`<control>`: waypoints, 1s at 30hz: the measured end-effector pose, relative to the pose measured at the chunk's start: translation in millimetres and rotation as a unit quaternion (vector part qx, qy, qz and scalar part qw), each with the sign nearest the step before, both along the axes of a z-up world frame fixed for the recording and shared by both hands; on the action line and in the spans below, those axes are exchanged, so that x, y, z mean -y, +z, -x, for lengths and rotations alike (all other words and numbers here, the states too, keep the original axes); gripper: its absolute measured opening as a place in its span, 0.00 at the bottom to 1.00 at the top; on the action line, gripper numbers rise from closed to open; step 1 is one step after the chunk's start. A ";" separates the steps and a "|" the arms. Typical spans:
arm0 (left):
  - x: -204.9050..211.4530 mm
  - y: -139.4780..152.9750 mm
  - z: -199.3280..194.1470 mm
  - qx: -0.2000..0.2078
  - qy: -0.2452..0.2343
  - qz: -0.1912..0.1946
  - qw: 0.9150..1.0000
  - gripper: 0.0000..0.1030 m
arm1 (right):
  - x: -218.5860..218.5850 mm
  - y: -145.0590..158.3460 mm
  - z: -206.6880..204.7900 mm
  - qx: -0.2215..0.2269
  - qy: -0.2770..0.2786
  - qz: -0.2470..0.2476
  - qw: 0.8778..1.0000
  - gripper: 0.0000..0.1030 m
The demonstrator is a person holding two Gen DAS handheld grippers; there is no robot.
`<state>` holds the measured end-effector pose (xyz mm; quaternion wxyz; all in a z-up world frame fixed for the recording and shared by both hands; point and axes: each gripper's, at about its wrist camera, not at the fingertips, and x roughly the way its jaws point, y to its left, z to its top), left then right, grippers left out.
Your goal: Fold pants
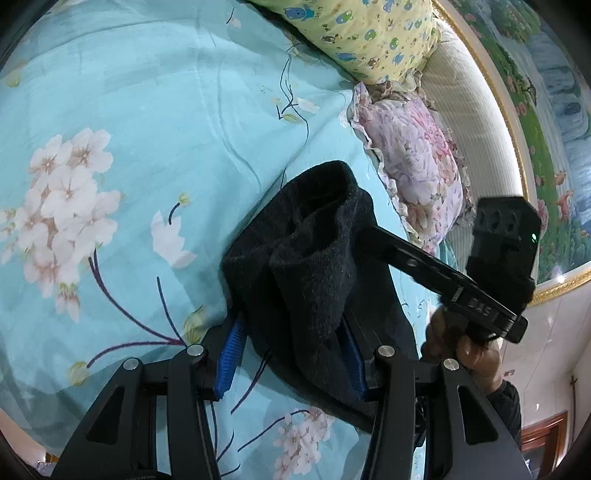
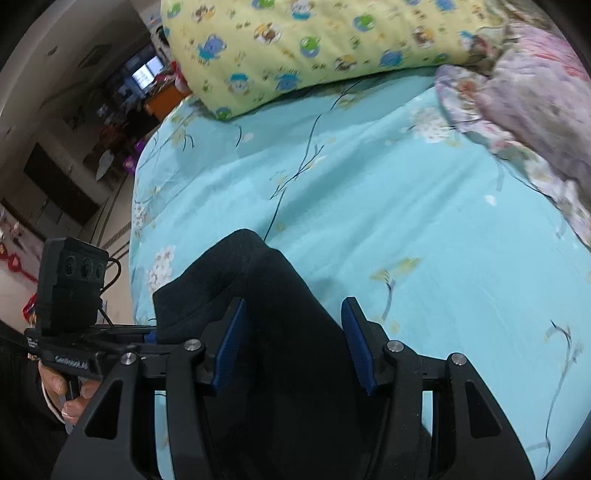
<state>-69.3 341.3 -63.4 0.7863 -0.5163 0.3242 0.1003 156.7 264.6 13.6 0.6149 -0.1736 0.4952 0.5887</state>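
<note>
- Black pants (image 1: 314, 266) lie bunched on the flowered blue bedsheet (image 1: 129, 110), near the pillows (image 1: 417, 162)
- Left gripper (image 1: 291, 354) spread wide, pants between its fingers
- Right gripper (image 2: 295, 347) likewise wide around the cloth

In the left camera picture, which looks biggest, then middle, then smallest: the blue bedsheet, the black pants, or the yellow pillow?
1. Blue bedsheet: it fills most of the picture.
2. Black pants: they look large partly because they hang right by the camera.
3. Yellow pillow: it looks smallest, but it is farther away and cut off at the top edge, so its real size is unsure.
</note>
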 end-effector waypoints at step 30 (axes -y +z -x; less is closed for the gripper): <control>76.6 117.6 -31.2 0.099 -0.085 -0.121 0.984 0.19 | 93.7 82.0 -1.3 -0.005 -0.085 -0.117 0.989 0.18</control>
